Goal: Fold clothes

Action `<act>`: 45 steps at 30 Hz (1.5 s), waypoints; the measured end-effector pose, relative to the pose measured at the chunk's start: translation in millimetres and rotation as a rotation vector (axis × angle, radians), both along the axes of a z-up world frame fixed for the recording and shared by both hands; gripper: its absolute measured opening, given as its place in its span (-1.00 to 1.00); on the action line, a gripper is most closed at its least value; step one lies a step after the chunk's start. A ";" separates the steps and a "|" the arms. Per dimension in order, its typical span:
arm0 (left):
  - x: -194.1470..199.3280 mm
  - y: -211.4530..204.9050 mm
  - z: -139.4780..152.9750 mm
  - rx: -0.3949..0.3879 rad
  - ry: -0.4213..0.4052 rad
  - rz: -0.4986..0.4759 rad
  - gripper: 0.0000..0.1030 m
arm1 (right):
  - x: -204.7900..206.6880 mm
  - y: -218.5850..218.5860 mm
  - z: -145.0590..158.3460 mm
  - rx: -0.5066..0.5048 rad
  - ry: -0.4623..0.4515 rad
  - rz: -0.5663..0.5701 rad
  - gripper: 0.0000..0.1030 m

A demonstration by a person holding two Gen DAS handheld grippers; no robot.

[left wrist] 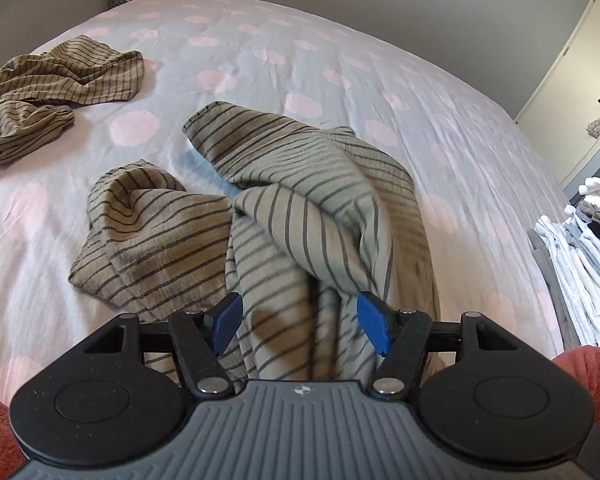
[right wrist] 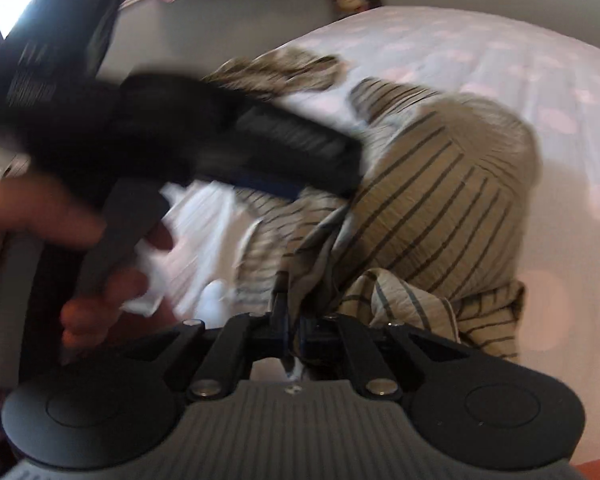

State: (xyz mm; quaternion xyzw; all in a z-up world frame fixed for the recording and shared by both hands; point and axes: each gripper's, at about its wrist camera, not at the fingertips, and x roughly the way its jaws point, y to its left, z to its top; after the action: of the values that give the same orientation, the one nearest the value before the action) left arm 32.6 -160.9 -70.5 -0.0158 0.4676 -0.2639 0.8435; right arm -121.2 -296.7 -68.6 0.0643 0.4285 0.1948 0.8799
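Two claws on one crumpled tan black-striped cotton garment [left wrist: 300, 200]: my right gripper [right wrist: 294, 334] pinches its edge; left gripper [left wrist: 296, 322] straddles it, wide.

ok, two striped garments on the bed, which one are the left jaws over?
The near striped garment, bunched mid-bed between the open left gripper's jaws. The other striped garment lies apart at the far left.

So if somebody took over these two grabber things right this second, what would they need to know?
Right gripper: jaws shut on a fold of the tan cotton garment with dark stripes.
Left gripper: jaws open over that garment, gripping nothing.
A second crumpled tan striped garment lies further back on the pink-dotted white bedsheet. A stack of folded clothes sits at the bed's edge.
Done: one pinch. Left: spread out and fold both striped pieces.
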 end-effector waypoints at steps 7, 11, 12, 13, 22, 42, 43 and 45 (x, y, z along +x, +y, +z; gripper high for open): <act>6.8 8.7 0.4 -0.011 0.017 0.035 0.20 | -2.8 15.9 -8.3 -0.026 0.045 0.084 -0.74; 5.7 8.2 2.7 -0.025 0.016 0.021 0.20 | -4.9 -0.2 1.1 -0.033 0.027 0.034 -0.54; 5.1 7.1 3.4 -0.028 0.015 0.015 0.20 | -6.1 -4.3 3.8 -0.037 0.020 0.021 -0.38; 4.8 5.8 4.0 -0.032 0.015 0.008 0.20 | -7.3 -8.2 6.3 -0.042 0.013 0.009 -0.29; -0.7 -10.3 9.1 -0.061 0.021 -0.044 0.20 | -20.1 -39.0 24.9 -0.056 -0.023 -0.070 0.08; 0.8 -61.1 2.2 0.045 -0.015 -0.183 -0.62 | 15.0 -148.2 -7.2 0.147 0.082 -0.479 0.20; 1.8 -60.5 -2.1 0.066 -0.013 -0.184 -0.74 | 19.1 -148.6 -11.7 0.160 0.088 -0.484 0.20; 3.8 -56.3 -8.3 0.095 -0.006 -0.183 -0.86 | 28.1 -151.5 -20.1 0.195 0.101 -0.495 0.20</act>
State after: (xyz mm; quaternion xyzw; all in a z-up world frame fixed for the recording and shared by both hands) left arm 36.4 -217.1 -78.8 0.0678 0.4765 -0.3176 0.8170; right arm -93.1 -448.2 -88.7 0.2612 0.4225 0.0108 0.8678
